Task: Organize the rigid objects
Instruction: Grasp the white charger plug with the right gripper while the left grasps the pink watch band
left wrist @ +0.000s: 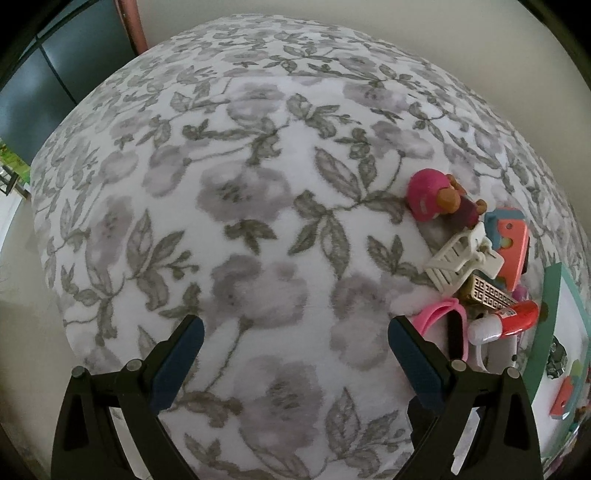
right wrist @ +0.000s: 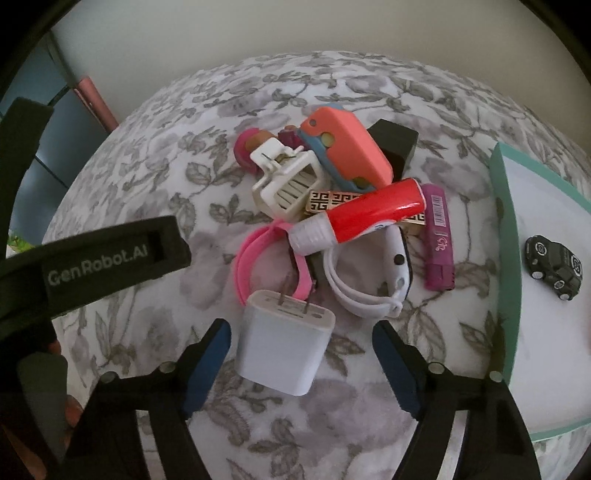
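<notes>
Plain pale wall point(left wrist: 406, 14) behind floral-covered table point(left wrist: 258, 166); dark cabinet point(left wrist: 33, 92) left.

Both wrist views look steeply down, near the floral blanket point(left wrist: 258, 206). The left faces mostly bare cloth; the right faces the clutter pile point(right wrist: 332, 206). Both share that pile and the teal tray point(right wrist: 506, 258).
</notes>
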